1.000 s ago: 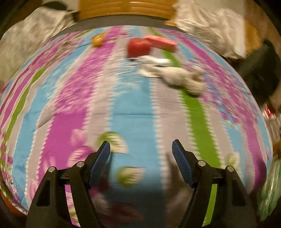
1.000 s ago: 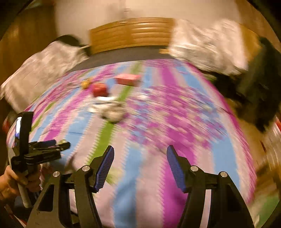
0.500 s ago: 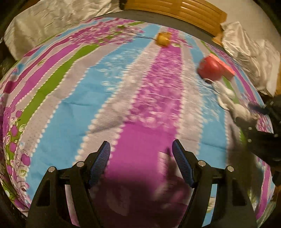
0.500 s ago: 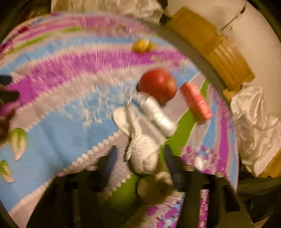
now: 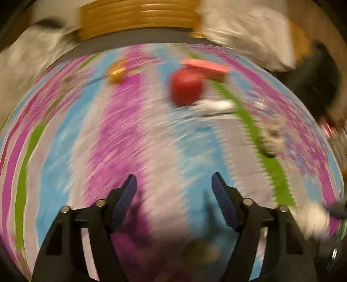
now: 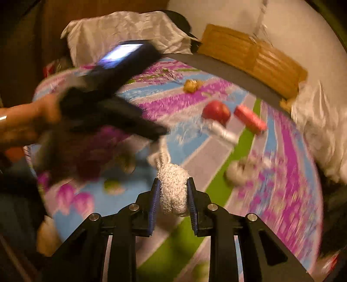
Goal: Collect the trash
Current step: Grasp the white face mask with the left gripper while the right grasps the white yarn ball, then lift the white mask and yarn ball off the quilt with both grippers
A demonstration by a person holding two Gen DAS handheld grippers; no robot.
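Observation:
My right gripper [image 6: 173, 195] is shut on a crumpled white paper wad [image 6: 173, 191] and holds it above the striped bedspread [image 6: 216, 151]. My left gripper [image 5: 173, 195] is open and empty over the bedspread [image 5: 151, 141]; it also shows in the right wrist view [image 6: 108, 112], held by a hand at the left. Another crumpled wad [image 6: 240, 171] lies on the green stripe, also in the left wrist view [image 5: 271, 141]. A silver wrapper [image 6: 223, 132] lies by a red apple [image 6: 215, 110].
A red apple [image 5: 186, 86], a pink box [image 5: 206, 66] and a small yellow object [image 5: 117, 71] lie toward the wooden headboard [image 5: 138, 19]. The pink box [image 6: 249, 119] and the yellow object [image 6: 192, 85] also show in the right wrist view. White pillows [image 6: 121, 32] flank the bed.
My right gripper has closed on the white paper wad and lifted it off the bedspread. My left gripper has swung back to face the headboard, still open.

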